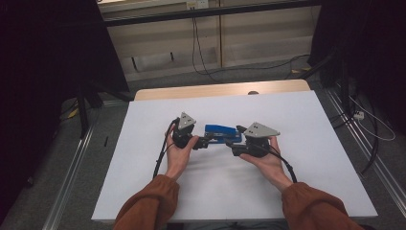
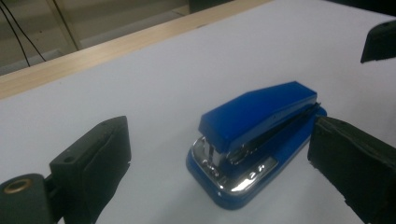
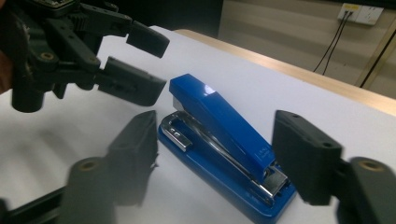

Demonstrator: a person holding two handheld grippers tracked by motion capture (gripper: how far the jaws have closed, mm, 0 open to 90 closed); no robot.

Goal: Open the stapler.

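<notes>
Two grippers flank blue stapler (image 1: 222,132): left gripper (image 2: 219,158) wide open around front; right gripper (image 3: 215,154) part-open astride rear, no contact.

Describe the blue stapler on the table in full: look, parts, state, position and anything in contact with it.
The stapler is glossy blue, seemingly plastic, with a sloping top arm over a flat blue base and shiny metal parts between: a staple channel and a chrome plate at the nose. It lies flat and closed on the white table, near the middle, between the two grippers. The right gripper straddles its hinge end with open jaws; the left gripper brackets its nose end. No pad clearly presses on it.
</notes>
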